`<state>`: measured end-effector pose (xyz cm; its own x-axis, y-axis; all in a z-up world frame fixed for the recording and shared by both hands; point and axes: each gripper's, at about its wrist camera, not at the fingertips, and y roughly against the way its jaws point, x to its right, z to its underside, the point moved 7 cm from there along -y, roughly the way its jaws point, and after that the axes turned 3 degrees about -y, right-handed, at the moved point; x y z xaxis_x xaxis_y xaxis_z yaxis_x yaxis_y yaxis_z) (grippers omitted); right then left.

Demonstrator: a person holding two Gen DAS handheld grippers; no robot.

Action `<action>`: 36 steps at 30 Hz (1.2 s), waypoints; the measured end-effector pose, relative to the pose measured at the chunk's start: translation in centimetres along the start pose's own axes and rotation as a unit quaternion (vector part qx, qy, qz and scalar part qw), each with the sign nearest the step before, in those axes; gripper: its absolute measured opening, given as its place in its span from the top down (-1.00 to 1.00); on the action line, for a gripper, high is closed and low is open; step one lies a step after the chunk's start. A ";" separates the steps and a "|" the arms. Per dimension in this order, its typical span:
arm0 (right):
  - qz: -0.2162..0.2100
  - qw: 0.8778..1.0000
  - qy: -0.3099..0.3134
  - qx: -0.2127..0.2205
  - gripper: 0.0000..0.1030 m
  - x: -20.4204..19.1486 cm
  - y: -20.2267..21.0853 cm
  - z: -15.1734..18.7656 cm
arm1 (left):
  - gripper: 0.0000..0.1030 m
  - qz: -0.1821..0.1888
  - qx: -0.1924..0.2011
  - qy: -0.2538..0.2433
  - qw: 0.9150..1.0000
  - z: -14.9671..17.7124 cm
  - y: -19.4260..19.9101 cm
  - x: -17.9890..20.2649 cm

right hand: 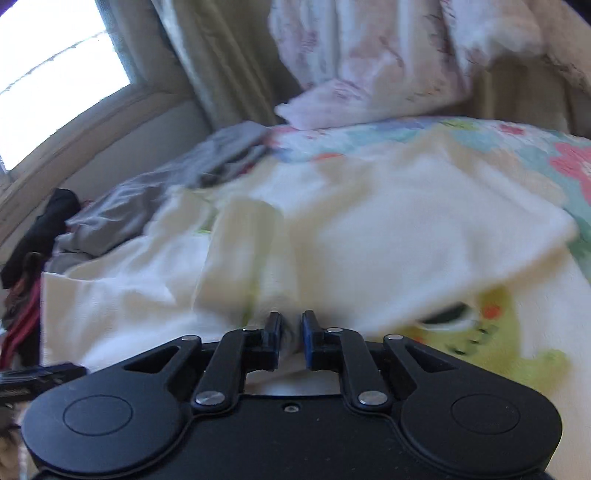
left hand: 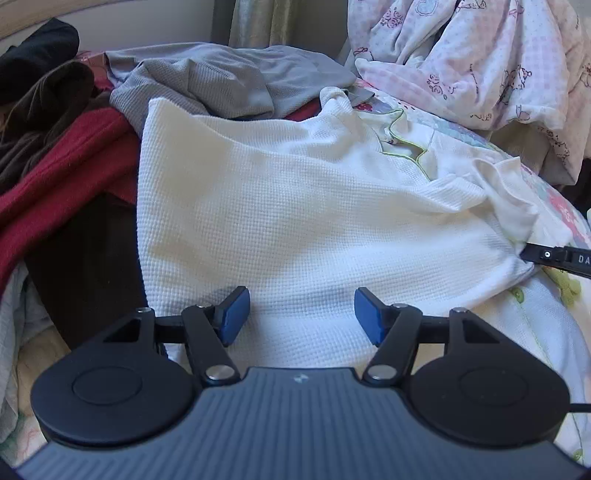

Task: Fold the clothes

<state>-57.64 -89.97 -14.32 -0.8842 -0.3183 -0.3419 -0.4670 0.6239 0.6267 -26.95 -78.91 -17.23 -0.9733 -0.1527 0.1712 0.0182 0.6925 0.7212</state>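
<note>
The white top (left hand: 295, 206) lay spread over the floral quilt (left hand: 565, 218), and I took it as my landmark: a waffle-knit piece, its broad panel smooth in the middle and rumpled toward its right side, where a sleeve (left hand: 513, 199) was bunched. A second white garment with green stitching (left hand: 402, 147) showed just behind and to the right of it, partly under its edge. My left gripper (left hand: 302, 315) hovered over the top's near edge with its blue pads (left hand: 234, 314) spread apart; the cloth lay below the gap and I saw neither pad pressing on it, so I read it as released. My right gripper (right hand: 291, 334) sat at the top's right side, its jaws nearly together with a pinch of white fabric between them, so I read it as clenched on the top; that view was blurred, and I could not make out how much cloth it had. From the left camera only the right gripper's black fingertip (left hand: 543, 254) showed, touching the bunched sleeve. Behind the top lay a grey garment (left hand: 221, 81), touching its far edge. To its left sat a red garment (left hand: 70, 166), with brown (left hand: 44, 103) and black (left hand: 37, 48) clothes beyond that. Behind and to the right of the top rose a pink printed blanket (left hand: 480, 62), and a curtain (left hand: 266, 26) hung well behind it.
</note>
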 end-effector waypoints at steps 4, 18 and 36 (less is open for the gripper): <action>0.030 0.997 0.064 0.030 0.52 -1.1 1.4 -0.8 | -0.22 0.006 0.004 0.007 1.000 -0.2 -0.2 -0.1; 0.095 0.922 0.372 0.052 -0.18 -7.8 -1.2 0.9 | -0.26 0.022 0.020 0.025 0.999 -0.9 -0.4 -0.4; 0.094 0.994 0.059 0.022 0.70 3.1 -0.5 -2.1 | -0.28 0.002 0.007 -0.007 1.000 -0.3 -1.3 0.1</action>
<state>-60.18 -92.71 -14.20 -0.9525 -0.2731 -0.1345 -0.2940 0.7105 0.6393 -27.02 -80.00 -17.94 -0.9763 -0.1397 0.1654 0.0200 0.7025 0.7114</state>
